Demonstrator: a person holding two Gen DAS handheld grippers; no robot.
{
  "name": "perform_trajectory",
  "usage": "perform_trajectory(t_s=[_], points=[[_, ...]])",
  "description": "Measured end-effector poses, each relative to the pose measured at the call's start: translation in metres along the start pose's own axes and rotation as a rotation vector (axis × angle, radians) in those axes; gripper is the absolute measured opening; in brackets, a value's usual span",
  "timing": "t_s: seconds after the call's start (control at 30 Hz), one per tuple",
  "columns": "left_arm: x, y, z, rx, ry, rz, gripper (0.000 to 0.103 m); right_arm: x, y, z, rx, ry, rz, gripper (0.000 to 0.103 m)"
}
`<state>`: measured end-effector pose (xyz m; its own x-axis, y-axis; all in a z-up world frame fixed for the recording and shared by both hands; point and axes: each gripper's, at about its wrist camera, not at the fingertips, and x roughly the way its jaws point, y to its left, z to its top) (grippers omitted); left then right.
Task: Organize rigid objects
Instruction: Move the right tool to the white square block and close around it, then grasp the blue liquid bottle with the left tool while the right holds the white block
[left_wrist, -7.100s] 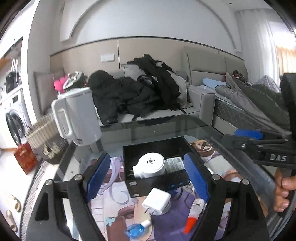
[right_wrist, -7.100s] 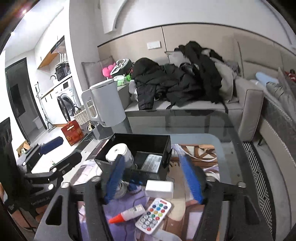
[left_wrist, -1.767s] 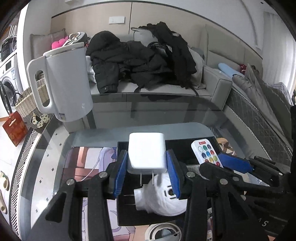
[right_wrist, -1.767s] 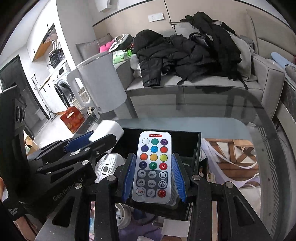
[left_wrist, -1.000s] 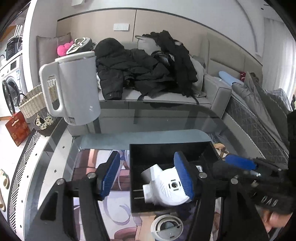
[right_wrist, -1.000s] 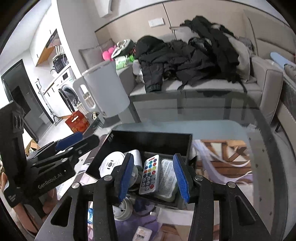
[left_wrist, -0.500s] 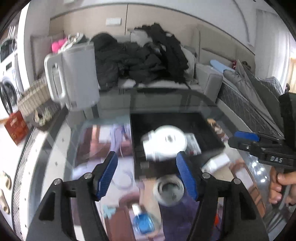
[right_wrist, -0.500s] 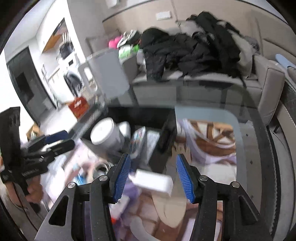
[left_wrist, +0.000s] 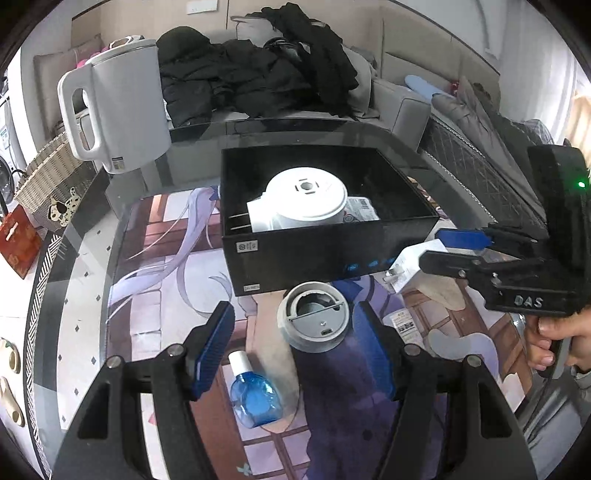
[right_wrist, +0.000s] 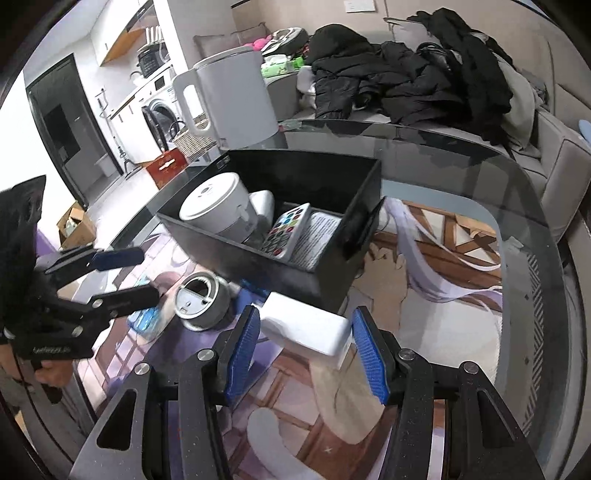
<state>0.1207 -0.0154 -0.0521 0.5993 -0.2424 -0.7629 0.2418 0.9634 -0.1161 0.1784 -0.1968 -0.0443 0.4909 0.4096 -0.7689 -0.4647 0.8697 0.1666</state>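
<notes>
My left gripper (left_wrist: 293, 349) is spread wide over the grey round lid-like cap (left_wrist: 313, 321), gripping nothing. My right gripper (right_wrist: 304, 349) is also wide, its blue pads either side of the white rectangular charger block (right_wrist: 308, 328), not pressing it. Both lie on the mat just beside the black open box (right_wrist: 332, 273), which holds the white cylindrical plug-in device (left_wrist: 304, 201) and multicoloured-button remote (right_wrist: 286, 230).
</notes>
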Motion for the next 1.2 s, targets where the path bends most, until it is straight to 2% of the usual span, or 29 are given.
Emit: perform_trajectory(t_s=[0.2,0.43,0.6,0.7,0.77,0.8,0.87,0.93,1.0,1.2], points=[[0.002,0.005,-0.006,-0.005,0.031,0.015,0.067,0.005,0.012,-0.011,-0.009,0.062,0.047,0.053],[0.007,0.005,-0.025,0.029,0.088,0.043,0.067,0.011,0.037,-0.015,-0.066,0.049,0.009,0.053],[0.013,0.007,-0.032,0.032,0.133,0.063,0.067,0.025,0.035,-0.01,-0.031,0.077,-0.018,0.04],[0.016,0.011,-0.035,0.019,0.16,0.062,0.067,0.026,0.037,-0.012,-0.037,0.083,-0.028,0.027],[0.017,0.012,-0.036,0.018,0.172,0.066,0.066,0.023,0.038,-0.015,-0.033,0.095,-0.04,0.025],[0.017,0.014,-0.038,0.012,0.181,0.066,0.064,0.02,0.037,-0.018,-0.023,0.098,-0.047,0.025],[0.015,0.015,-0.039,0.006,0.18,0.062,0.054,0.015,0.039,-0.025,-0.003,0.109,-0.046,0.024],[0.012,0.015,-0.041,0.012,0.182,0.054,0.035,0.012,0.042,-0.029,-0.001,0.118,-0.046,0.024],[0.01,0.014,-0.043,0.013,0.185,0.031,0.029,0.008,0.047,-0.035,-0.002,0.125,-0.04,0.024],[0.006,-0.004,-0.049,0.079,0.19,0.011,0.029,0.007,0.062,-0.041,-0.059,0.119,-0.054,0.026]])
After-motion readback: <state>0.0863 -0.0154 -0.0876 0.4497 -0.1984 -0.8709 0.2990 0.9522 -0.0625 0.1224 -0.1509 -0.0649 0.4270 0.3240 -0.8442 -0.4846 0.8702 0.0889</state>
